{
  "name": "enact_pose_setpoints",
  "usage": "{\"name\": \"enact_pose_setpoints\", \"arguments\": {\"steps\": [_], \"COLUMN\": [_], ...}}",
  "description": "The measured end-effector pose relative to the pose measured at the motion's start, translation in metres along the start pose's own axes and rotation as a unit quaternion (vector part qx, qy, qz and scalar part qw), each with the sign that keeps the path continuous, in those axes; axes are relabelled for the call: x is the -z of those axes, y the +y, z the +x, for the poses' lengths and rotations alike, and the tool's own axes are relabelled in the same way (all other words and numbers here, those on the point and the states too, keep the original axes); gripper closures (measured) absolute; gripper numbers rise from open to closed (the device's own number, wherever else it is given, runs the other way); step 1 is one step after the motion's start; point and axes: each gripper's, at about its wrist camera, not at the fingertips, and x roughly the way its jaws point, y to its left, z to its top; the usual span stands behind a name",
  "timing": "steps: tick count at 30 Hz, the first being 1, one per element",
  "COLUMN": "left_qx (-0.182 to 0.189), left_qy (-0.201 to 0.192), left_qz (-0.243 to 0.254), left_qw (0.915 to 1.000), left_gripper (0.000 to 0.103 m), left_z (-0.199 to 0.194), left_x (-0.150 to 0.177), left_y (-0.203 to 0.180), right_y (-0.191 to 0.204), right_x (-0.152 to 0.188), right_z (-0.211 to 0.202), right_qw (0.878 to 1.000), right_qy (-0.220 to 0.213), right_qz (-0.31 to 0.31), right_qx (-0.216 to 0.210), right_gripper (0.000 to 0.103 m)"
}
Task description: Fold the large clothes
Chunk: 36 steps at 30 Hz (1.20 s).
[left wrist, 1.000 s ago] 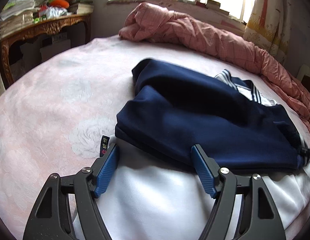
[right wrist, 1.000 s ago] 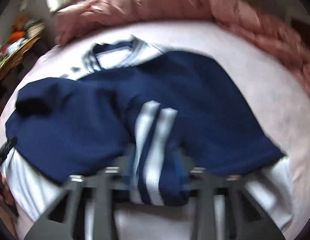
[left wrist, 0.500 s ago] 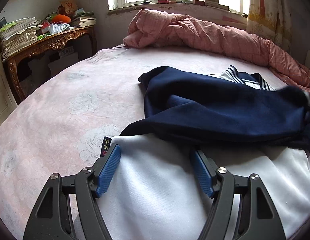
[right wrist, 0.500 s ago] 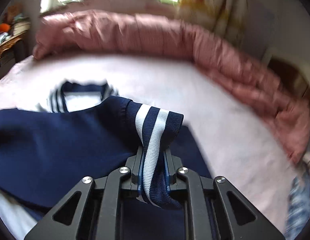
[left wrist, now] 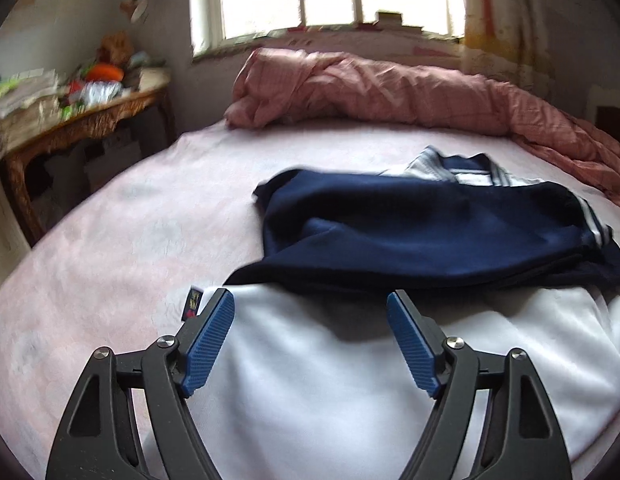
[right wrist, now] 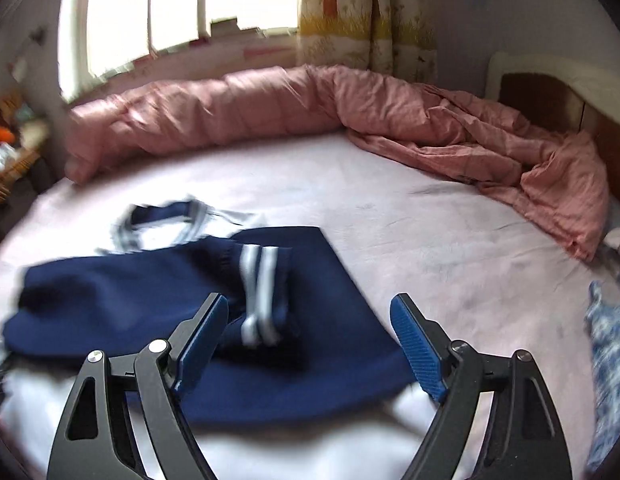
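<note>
A white top with navy sleeves (left wrist: 430,236) lies on the pink bed sheet (left wrist: 121,248). Its white body (left wrist: 330,360) is nearest me, and both navy sleeves are folded across it. The striped collar (left wrist: 470,168) points to the far side. In the right wrist view the striped cuff (right wrist: 261,292) of one sleeve (right wrist: 121,300) rests on the navy cloth. My left gripper (left wrist: 310,336) is open and empty over the white hem. My right gripper (right wrist: 310,344) is open and empty, just behind the cuff.
A rolled pink quilt (left wrist: 390,96) lines the far side of the bed and runs down the right (right wrist: 510,168). A cluttered wooden table (left wrist: 69,120) stands at the left. A blue patterned cloth (right wrist: 606,344) lies at the right edge.
My right gripper opened and let go of the striped cuff, which now lies on the folded top. Both grippers have pulled back a little and tilted up.
</note>
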Motion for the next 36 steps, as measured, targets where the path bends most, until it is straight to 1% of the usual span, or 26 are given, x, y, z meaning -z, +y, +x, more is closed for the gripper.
{"name": "enact_pose_setpoints", "arguments": {"steps": [2,3,5,6,7,8,9,10,12,14,16,17,19,21,23,25,26,27,29,31,34,36], "left_qx": [-0.002,-0.002,0.001,-0.002,0.003,0.018,0.033,0.040,0.050,0.051,0.054,0.055,0.057,0.067,0.069,0.081,0.080,0.090,0.107,0.117,0.130,0.130], "left_qy": [-0.039,-0.059,-0.088,-0.098,-0.111,-0.126,-0.143,-0.160,-0.185,-0.203,-0.211,-0.210,-0.198,-0.183,-0.156,-0.113,-0.078,-0.046,-0.009,0.027,0.078,0.124], "left_qz": [0.035,0.050,0.069,0.071,0.068,0.066,0.066,0.063,0.056,0.050,0.048,0.048,0.048,0.046,0.048,0.064,0.077,0.089,0.097,0.116,0.160,0.186], "left_qw": [0.9986,0.9970,0.9938,0.9927,0.9915,0.9896,0.9870,0.9844,0.9798,0.9766,0.9748,0.9751,0.9773,0.9798,0.9841,0.9882,0.9907,0.9909,0.9894,0.9860,0.9756,0.9661], "left_gripper": [0.023,0.022,0.018,0.017,0.012,0.002,0.000,0.000,0.000,0.000,0.000,0.000,0.000,0.000,0.000,0.000,0.000,0.000,0.000,0.000,0.000,0.000], "left_z": [-0.024,-0.038,-0.067,-0.082,-0.098,-0.115,-0.131,-0.146,-0.168,-0.178,-0.176,-0.173,-0.164,-0.160,-0.152,-0.140,-0.130,-0.120,-0.106,-0.094,-0.082,-0.071], "left_x": [0.001,0.002,0.006,0.008,0.010,0.011,0.013,0.016,0.023,0.031,0.035,0.036,0.038,0.041,0.040,0.037,0.036,0.037,0.040,0.043,0.056,0.067], "left_y": [-0.012,-0.018,-0.028,-0.033,-0.038,-0.043,-0.048,-0.051,-0.057,-0.061,-0.063,-0.065,-0.064,-0.065,-0.065,-0.067,-0.069,-0.069,-0.067,-0.067,-0.074,-0.079], "right_y": [-0.005,-0.007,-0.009,-0.008,-0.008,-0.008,-0.008,-0.007,-0.006,-0.005,-0.004,-0.004,-0.002,0.000,0.000,0.000,0.001,0.003,0.013,0.022,0.035,0.045], "right_x": [0.010,0.016,0.028,0.035,0.040,0.046,0.053,0.059,0.072,0.085,0.101,0.107,0.117,0.118,0.115,0.115,0.116,0.116,0.121,0.129,0.147,0.160], "right_z": [-0.036,-0.051,-0.083,-0.095,-0.104,-0.115,-0.127,-0.136,-0.149,-0.157,-0.158,-0.158,-0.151,-0.139,-0.134,-0.134,-0.133,-0.129,-0.115,-0.097,-0.072,-0.062], "right_qw": [0.999,0.998,0.995,0.993,0.992,0.990,0.988,0.987,0.984,0.983,0.983,0.982,0.984,0.988,0.991,0.992,0.991,0.992,0.991,0.985,0.974,0.965], "right_qy": [-0.023,-0.033,-0.062,-0.071,-0.079,-0.087,-0.096,-0.105,-0.118,-0.130,-0.149,-0.155,-0.155,-0.124,-0.097,-0.088,-0.084,-0.069,-0.018,0.027,0.097,0.121], "right_qz": [0.010,0.014,0.020,0.022,0.025,0.027,0.028,0.028,0.026,0.019,0.006,0.000,-0.018,-0.026,-0.024,-0.033,-0.044,-0.062,-0.111,-0.148,-0.189,-0.221], "right_qx": [-0.042,-0.054,-0.078,-0.087,-0.095,-0.105,-0.115,-0.123,-0.128,-0.124,-0.111,-0.103,-0.089,-0.088,-0.084,-0.087,-0.090,-0.085,-0.076,-0.088,-0.080,-0.067], "right_gripper": [0.016,0.016,0.010,0.008,0.002,0.000,0.000,0.000,0.000,0.000,0.000,0.000,0.000,0.000,0.000,0.000,0.000,0.000,0.000,0.000,0.000,0.000]}}
